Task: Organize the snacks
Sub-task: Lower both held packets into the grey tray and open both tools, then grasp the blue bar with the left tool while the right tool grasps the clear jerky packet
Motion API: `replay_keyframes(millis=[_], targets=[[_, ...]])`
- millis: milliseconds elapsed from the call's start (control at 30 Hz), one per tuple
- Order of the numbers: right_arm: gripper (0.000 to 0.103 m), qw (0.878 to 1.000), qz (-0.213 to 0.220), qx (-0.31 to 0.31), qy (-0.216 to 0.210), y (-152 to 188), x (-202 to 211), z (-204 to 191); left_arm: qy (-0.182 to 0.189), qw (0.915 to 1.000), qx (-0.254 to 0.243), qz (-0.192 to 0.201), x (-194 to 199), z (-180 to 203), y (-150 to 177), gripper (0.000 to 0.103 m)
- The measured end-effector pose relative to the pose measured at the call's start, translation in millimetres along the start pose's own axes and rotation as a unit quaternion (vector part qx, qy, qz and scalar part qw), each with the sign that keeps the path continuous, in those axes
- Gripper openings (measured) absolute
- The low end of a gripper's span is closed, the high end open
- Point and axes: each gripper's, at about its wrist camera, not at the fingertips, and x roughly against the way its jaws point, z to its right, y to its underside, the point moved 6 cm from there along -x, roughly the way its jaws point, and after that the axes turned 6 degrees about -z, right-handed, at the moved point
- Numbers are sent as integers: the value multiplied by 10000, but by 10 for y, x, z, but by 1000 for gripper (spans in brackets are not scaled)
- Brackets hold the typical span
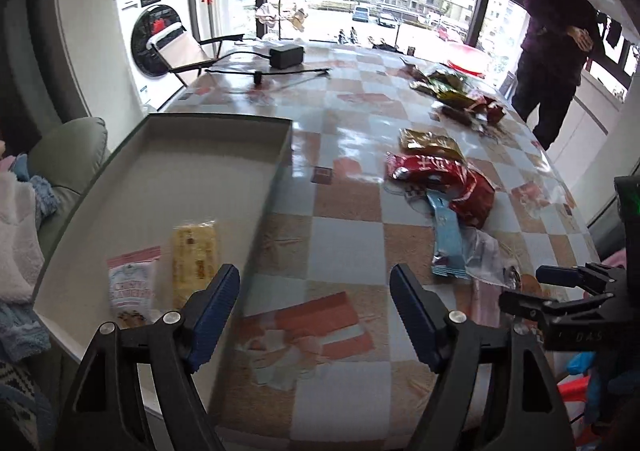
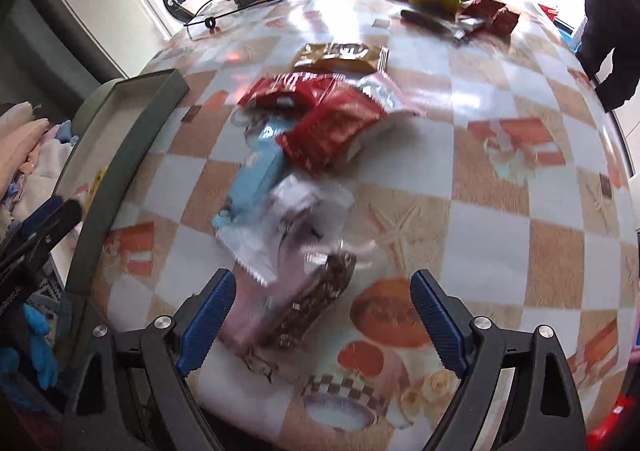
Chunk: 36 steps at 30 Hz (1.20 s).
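Note:
A shallow dark-rimmed box (image 1: 276, 167) stands at the table's left edge and holds a yellow snack bar (image 1: 195, 251) and a pink-and-white snack packet (image 1: 131, 287). My left gripper (image 1: 316, 295) is open and empty, just right of the box's near corner. A pile of loose snacks lies mid-table: red packets (image 2: 324, 115), a light blue packet (image 2: 256, 175), a clear wrapper (image 2: 288, 223), a gold packet (image 2: 340, 55). My right gripper (image 2: 322, 299) is open, with a brown-and-pink snack bar (image 2: 308, 303) on the table between its fingers. The box also shows in the right wrist view (image 2: 132, 155).
Another heap of snack packets (image 1: 460, 95) lies at the table's far right. A black power adapter (image 1: 286, 55) with cables sits at the far end. A person in dark clothes (image 1: 556, 43) stands beyond the right side. A folding chair and washing machines (image 1: 156, 35) are at the left.

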Motion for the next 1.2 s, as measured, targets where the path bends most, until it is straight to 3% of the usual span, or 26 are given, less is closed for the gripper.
replay_keyframes(millis=[200,500,600,867,1000,1067,1200], targets=[[90,9994,13,317,167,63,-140,-18,192,9990,-135,-379,-245,380,-63,81],[90,9973,204,-388,586,111,26,799,365,9957,-436,-727,-624,840,-223,81],[103,9968,200,-528,562,158,39,967,287,9944,-570,-845,-782,987,-259,81],[103,9951,267,146,940,83,-23,899,4,9933,-648,-960,-990,1080,-300,82],[103,9947,393,235,919,30,-52,882,-25,9937,-629,-928,-1045,1090,-324,92],[103,9945,448,256,912,16,-58,877,-62,9942,-565,-917,-1072,1068,-331,102],[103,9936,605,287,914,23,-64,862,-66,9947,-550,-866,-1085,1060,-325,103]])
